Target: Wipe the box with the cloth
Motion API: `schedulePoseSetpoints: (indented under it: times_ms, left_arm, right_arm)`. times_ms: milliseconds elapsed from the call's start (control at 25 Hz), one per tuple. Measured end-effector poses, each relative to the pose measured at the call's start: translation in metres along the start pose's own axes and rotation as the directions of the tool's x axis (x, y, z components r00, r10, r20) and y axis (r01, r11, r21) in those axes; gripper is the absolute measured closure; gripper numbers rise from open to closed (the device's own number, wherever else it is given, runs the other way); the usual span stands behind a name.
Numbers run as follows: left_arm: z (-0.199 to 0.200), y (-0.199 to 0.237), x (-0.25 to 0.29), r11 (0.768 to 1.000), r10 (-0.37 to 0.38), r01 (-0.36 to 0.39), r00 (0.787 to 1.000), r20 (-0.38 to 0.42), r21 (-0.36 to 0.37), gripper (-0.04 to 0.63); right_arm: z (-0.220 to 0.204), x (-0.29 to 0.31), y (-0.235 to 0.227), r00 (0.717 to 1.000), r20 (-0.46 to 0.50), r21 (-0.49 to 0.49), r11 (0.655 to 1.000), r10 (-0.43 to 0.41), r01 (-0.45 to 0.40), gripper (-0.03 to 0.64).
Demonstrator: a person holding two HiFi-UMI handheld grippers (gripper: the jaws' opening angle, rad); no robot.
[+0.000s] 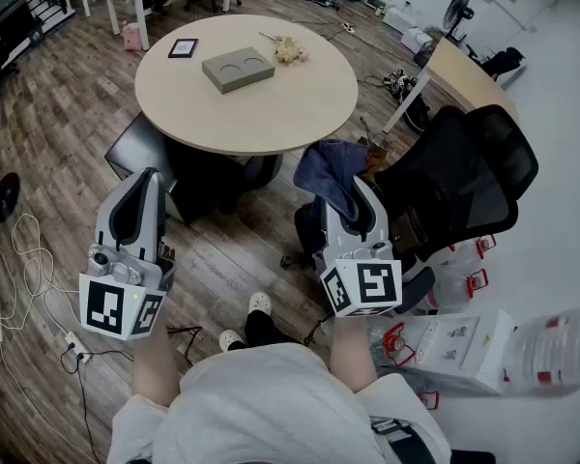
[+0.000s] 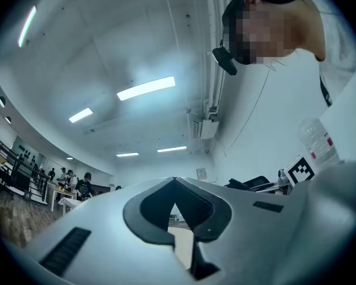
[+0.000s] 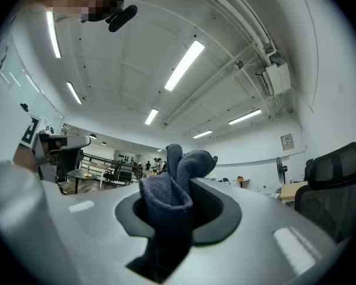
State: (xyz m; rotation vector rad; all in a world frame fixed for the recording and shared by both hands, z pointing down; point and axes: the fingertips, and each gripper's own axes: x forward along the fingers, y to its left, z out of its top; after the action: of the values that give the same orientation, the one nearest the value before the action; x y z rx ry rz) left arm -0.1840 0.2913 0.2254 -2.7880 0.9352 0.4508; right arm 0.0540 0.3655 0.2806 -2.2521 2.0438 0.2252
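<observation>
The grey-green box [image 1: 238, 69], with two round hollows in its top, lies on the round beige table [image 1: 300, 114], far ahead of both grippers. My right gripper [image 1: 353, 189] is shut on a dark blue cloth [image 1: 327, 170], which bunches out above its tips. In the right gripper view the cloth [image 3: 166, 202] fills the gap of the right gripper [image 3: 178, 183], which tilts up at the ceiling. My left gripper [image 1: 151, 175] is held low at the left, shut with nothing in it. The left gripper [image 2: 174, 181] has its tips together.
A black framed tablet [image 1: 183, 48] and a small bunch of flowers [image 1: 288, 51] also lie on the table. A black office chair [image 1: 464, 177] stands close on the right. A black stool [image 1: 140, 148] sits under the table's near edge. Cables [image 1: 29, 259] trail over the floor at left.
</observation>
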Motion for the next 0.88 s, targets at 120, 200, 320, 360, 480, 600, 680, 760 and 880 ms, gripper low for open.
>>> schedulePoseSetpoints:
  times_ms: [120,200,320,360,480,600,680,760,880]
  left_arm:
    - [0.001,-0.001,0.003,1.000,0.000,0.000,1.000,0.004,0.000,0.592]
    - [0.000,-0.001,0.006,1.000,-0.001,0.001,1.000,0.006,0.000,0.592]
    - [-0.002,0.003,0.012,1.000,0.000,0.000,1.000,0.007,0.002,0.592]
    - [-0.003,0.004,0.015,1.000,0.001,-0.001,1.000,0.008,0.003,0.592]
    - [-0.005,0.007,0.025,1.000,0.004,-0.004,1.000,0.011,0.007,0.592]
    - [-0.008,0.009,0.039,1.000,0.006,-0.006,1.000,0.019,0.013,0.592]
    - [-0.008,0.010,0.050,1.000,0.007,-0.008,1.000,0.026,0.019,0.592]
    - [-0.009,0.011,0.061,1.000,0.007,-0.008,0.999,0.033,0.027,0.592]
    - [-0.012,0.010,0.080,0.999,0.008,-0.009,0.999,0.041,0.037,0.592]
  right_arm:
    - [0.000,0.001,-0.002,1.000,0.000,-0.006,1.000,0.003,-0.003,0.518]
    - [0.000,0.003,-0.003,1.000,0.001,0.000,1.000,0.002,-0.002,0.518]
    - [-0.001,0.011,-0.005,1.000,0.002,-0.001,1.000,0.007,-0.007,0.518]
    - [-0.002,0.014,-0.006,1.000,0.003,0.000,1.000,0.007,-0.007,0.518]
    - [-0.002,0.024,-0.014,1.000,0.017,0.006,1.000,0.002,-0.002,0.518]
    - [-0.003,0.037,-0.024,1.000,0.031,0.015,1.000,0.006,-0.006,0.518]
    - [-0.003,0.047,-0.030,0.999,0.039,0.022,1.000,0.012,-0.013,0.518]
    - [-0.002,0.057,-0.036,0.999,0.048,0.027,0.999,0.022,-0.024,0.518]
    - [-0.002,0.072,-0.048,0.997,0.061,0.035,0.999,0.038,-0.040,0.518]
